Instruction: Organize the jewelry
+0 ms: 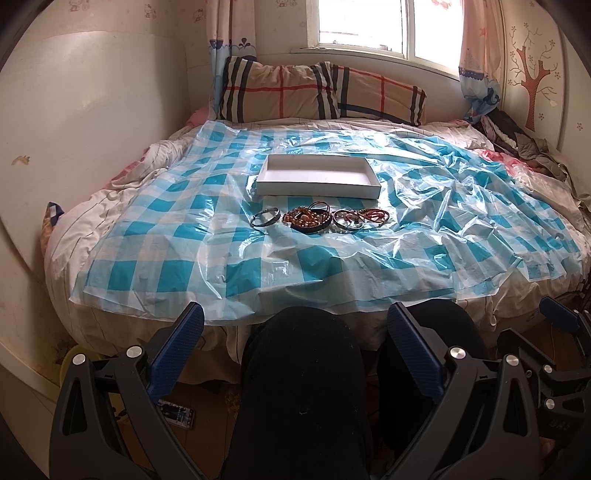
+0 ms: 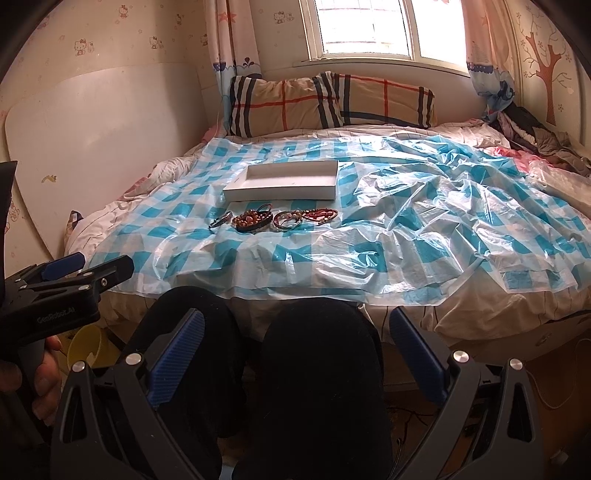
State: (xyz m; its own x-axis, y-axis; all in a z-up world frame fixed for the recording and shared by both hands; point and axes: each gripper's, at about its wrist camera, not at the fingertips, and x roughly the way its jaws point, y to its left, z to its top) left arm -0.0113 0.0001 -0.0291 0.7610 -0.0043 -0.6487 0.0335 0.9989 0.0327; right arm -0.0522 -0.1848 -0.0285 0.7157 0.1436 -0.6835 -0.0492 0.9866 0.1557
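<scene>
From the left wrist camera, the left gripper [image 1: 295, 350] hangs low at the foot of the bed, its two blue-padded fingers [image 1: 179, 354] spread wide apart with nothing between them, over the person's dark-clothed knees [image 1: 299, 387]. At about twelve o'clock from the gripper, well apart from it, a shallow white box [image 1: 318, 188] sits on a blue-and-white checked plastic sheet [image 1: 184, 266] laid over the bed. Just on the near side of the box lies the jewelry in a row: a dark bangle [image 1: 265, 218] at the left end, a heap of amber beads [image 1: 306, 218] in the middle, and silver and red bracelets [image 1: 360, 218] at the right end. None of it is in the box. A plaid pillow [image 1: 317, 92] lies past the box, below the window [image 1: 388, 26]. At five o'clock... rather at three o'clock, part of the right gripper [image 1: 565, 325] shows at the frame's edge. A phone [image 1: 176, 413] lies on the floor at seven o'clock.

From the right wrist camera, the right gripper [image 2: 297, 354] is likewise wide open and holding nothing, above the same knees [image 2: 317, 369]. The white box [image 2: 282, 184] lies toward eleven o'clock, with the bangle [image 2: 221, 220], amber beads [image 2: 253, 220] and bracelets [image 2: 306, 217] just before it on the sheet [image 2: 406, 240]. At nine o'clock the left gripper [image 2: 74, 275] is seen from the side, a hand [image 2: 40, 376] on its grip. A yellow tub [image 2: 88, 350] stands on the floor beside it.
</scene>
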